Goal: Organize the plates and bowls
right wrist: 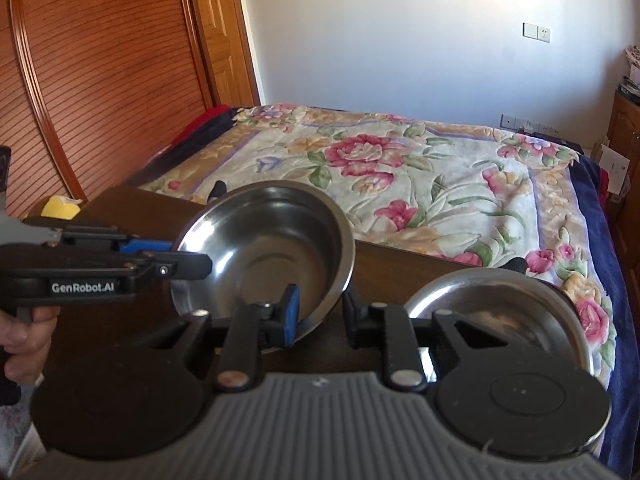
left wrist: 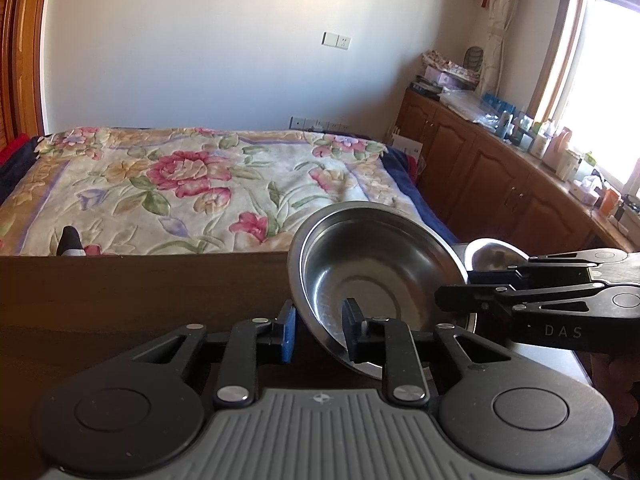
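Observation:
A steel bowl [left wrist: 372, 264] [right wrist: 272, 256] hangs tilted above the dark wooden table [left wrist: 120, 292]. My left gripper [left wrist: 320, 330] [right wrist: 180, 254] is shut on its near-left rim, one finger inside the bowl and the blue pad outside. My right gripper [right wrist: 320, 316] [left wrist: 456, 286] is shut on the opposite rim, with its blue pad inside the bowl. A second steel bowl [right wrist: 492, 300] [left wrist: 488, 252] rests on the table to the right, partly hidden by the right gripper.
A bed with a floral blanket [left wrist: 200, 184] lies just behind the table. Wooden cabinets [left wrist: 500, 176] with cluttered tops run along the right wall under a window. A wooden wardrobe [right wrist: 100, 80] stands at left. A person's hand [right wrist: 20, 332] holds the left gripper.

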